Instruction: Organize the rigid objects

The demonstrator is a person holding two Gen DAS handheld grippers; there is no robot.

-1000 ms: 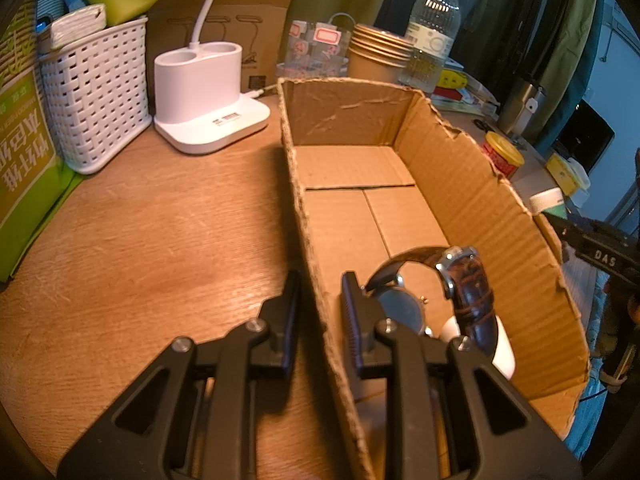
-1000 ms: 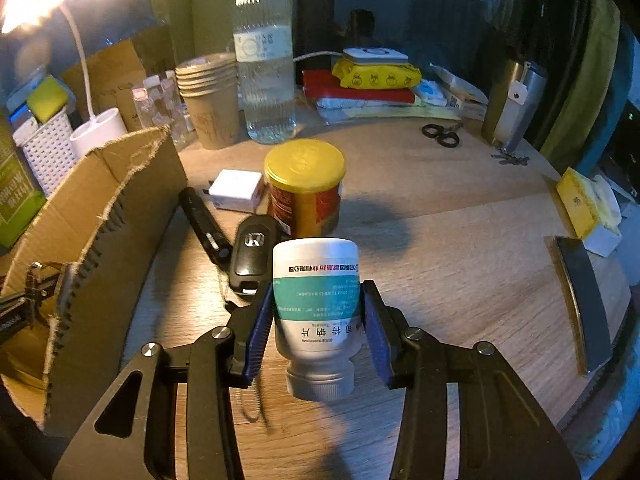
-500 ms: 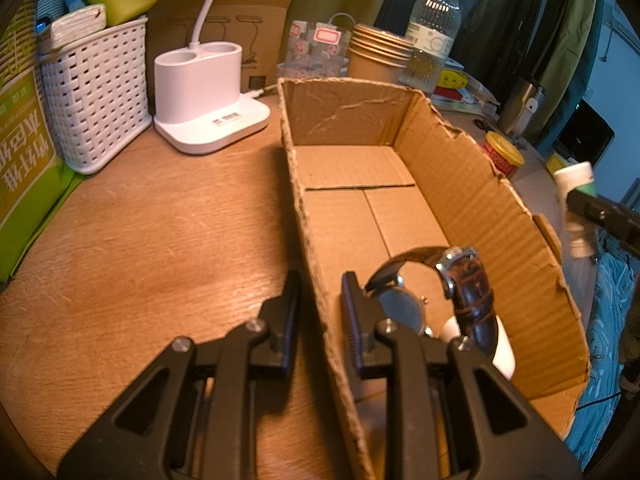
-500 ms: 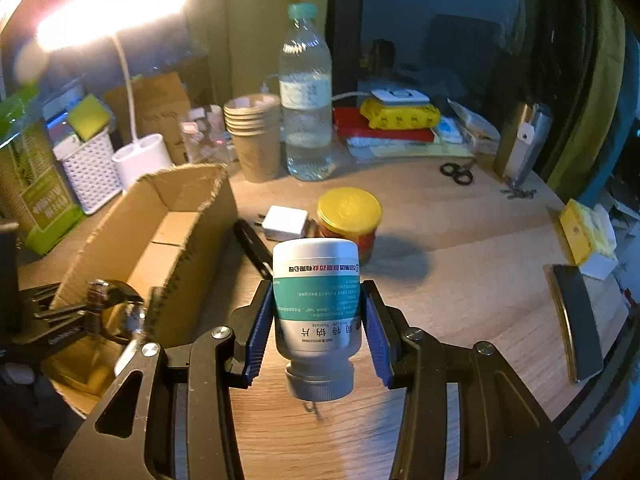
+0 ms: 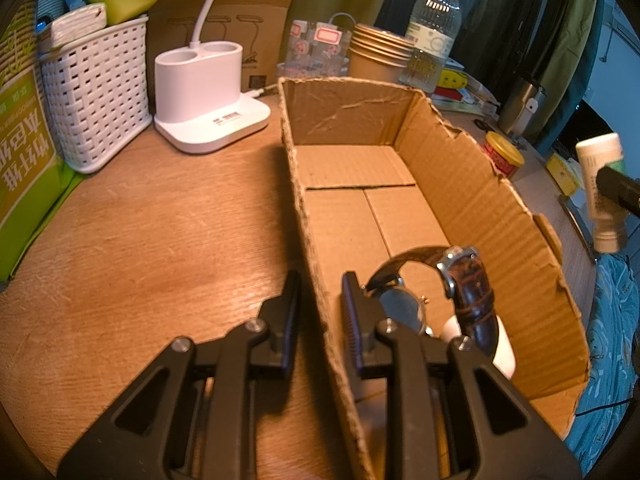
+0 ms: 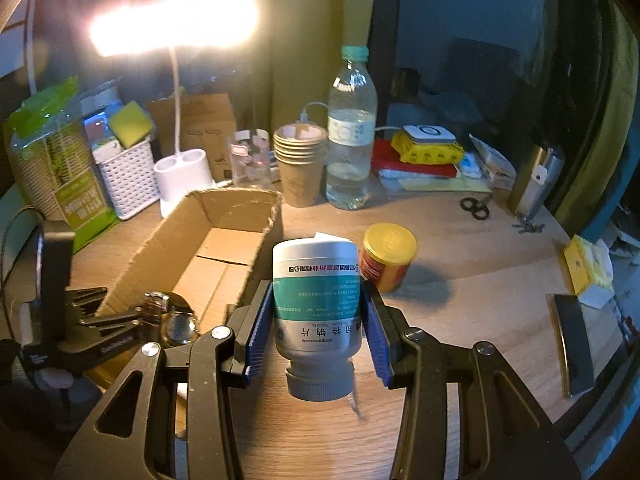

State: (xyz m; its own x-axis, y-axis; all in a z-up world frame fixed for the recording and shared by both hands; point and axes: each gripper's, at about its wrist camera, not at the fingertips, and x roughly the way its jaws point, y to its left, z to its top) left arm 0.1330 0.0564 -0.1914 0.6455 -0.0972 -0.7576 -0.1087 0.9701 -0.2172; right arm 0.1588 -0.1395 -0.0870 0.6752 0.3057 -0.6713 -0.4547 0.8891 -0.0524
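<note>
My right tongs [image 6: 316,320] grasp an inverted pill bottle [image 6: 317,300] above the worktop [image 6: 460,280]; my left tongs [image 5: 320,320] apparently pinch the cardboard box [image 5: 480,200] wall, wristwatch [image 5: 464,280] inside.

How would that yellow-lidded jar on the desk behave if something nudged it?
The jar is short and squat, so it would probably slide rather than tip. If knocked over, its round body could roll across the smooth desk. Whether it is full or empty cannot be seen.
</note>
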